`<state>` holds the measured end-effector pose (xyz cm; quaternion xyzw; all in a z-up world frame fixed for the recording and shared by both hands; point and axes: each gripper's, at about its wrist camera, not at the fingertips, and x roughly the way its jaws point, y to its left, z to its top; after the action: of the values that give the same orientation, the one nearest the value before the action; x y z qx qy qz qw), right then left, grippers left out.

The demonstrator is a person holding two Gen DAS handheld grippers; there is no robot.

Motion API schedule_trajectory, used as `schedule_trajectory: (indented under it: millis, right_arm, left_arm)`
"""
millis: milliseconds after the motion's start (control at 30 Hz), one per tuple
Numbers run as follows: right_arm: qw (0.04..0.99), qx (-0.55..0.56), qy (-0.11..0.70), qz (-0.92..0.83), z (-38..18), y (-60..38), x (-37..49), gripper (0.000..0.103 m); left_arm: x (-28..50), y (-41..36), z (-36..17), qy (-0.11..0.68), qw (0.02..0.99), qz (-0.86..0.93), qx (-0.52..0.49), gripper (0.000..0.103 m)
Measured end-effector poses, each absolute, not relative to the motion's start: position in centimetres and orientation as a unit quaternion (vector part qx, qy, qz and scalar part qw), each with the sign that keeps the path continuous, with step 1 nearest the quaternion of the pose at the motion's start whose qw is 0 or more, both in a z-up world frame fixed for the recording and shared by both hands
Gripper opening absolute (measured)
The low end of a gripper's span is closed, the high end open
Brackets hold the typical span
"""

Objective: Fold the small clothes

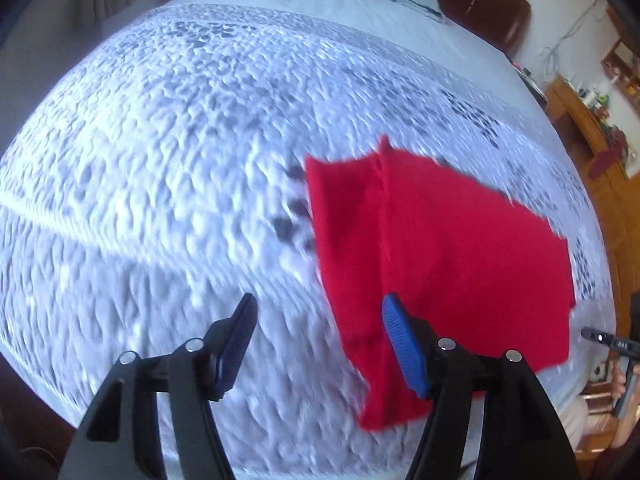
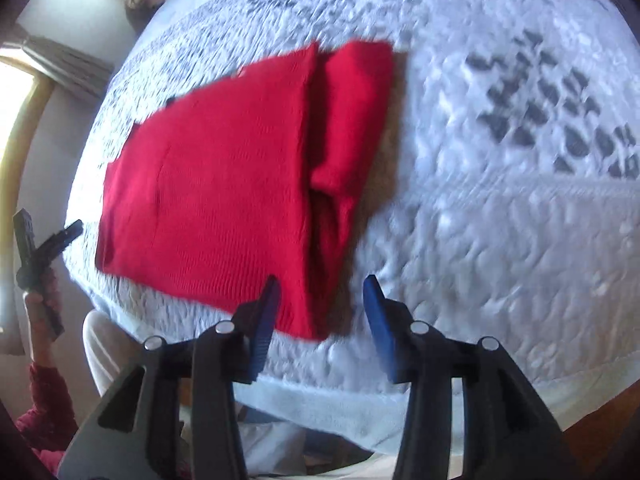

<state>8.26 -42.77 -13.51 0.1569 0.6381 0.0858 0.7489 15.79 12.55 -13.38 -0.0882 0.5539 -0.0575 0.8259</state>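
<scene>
A red garment lies partly folded on the bed's white quilt, right of centre. The left tool and right tool both hang above it, jaws apart, holding nothing.

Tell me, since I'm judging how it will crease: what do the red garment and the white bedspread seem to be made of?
Red garment: apparently a knit, perhaps wool or acrylic; fine ribbed rows show, matte and soft-edged.
White bedspread: seemingly quilted or textured woven cotton; puckered raised bumps with grey patterned patches, matte. Blur leaves both fibres uncertain.
</scene>
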Motion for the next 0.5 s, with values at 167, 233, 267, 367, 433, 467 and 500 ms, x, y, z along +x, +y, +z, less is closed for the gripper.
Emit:
schedule_trajectory:
  millis: [167, 233, 267, 367, 433, 467, 500]
  right_arm:
    - [0.757, 0.145, 0.633, 0.075, -13.3, -41.7, 12.0, 0.044]
    - [0.761, 0.132, 0.632, 0.061, -13.6, -41.6, 13.5, 0.044]
    - [0.762, 0.132, 0.631, 0.055, -13.8, -41.5, 14.3, 0.044]
    - [0.762, 0.146, 0.629, 0.048, -14.5, -41.9, 16.1, 0.044]
    - [0.762, 0.157, 0.627, 0.044, -14.9, -42.1, 17.3, 0.044]
    - [0.763, 0.158, 0.626, 0.044, -14.9, -42.0, 17.5, 0.044]
    - [0.763, 0.159, 0.625, 0.045, -15.0, -41.9, 17.8, 0.044]
  left_arm:
    - [22.0, 12.2, -15.1, 0.569, 0.819, -0.045, -0.058, 0.065]
    - [23.5, 11.4, -16.3, 0.577, 0.814, -0.046, -0.049, 0.065]
    - [24.2, 11.3, -16.9, 0.582, 0.811, -0.040, -0.043, 0.065]
    - [25.3, 11.0, -18.6, 0.591, 0.804, -0.045, -0.045, 0.063]
    - [25.6, 10.8, -19.1, 0.586, 0.807, -0.052, -0.047, 0.033]
    - [25.7, 10.7, -19.0, 0.585, 0.807, -0.060, -0.054, 0.015]
    - [25.8, 10.7, -18.9, 0.586, 0.803, -0.076, -0.072, 0.007]
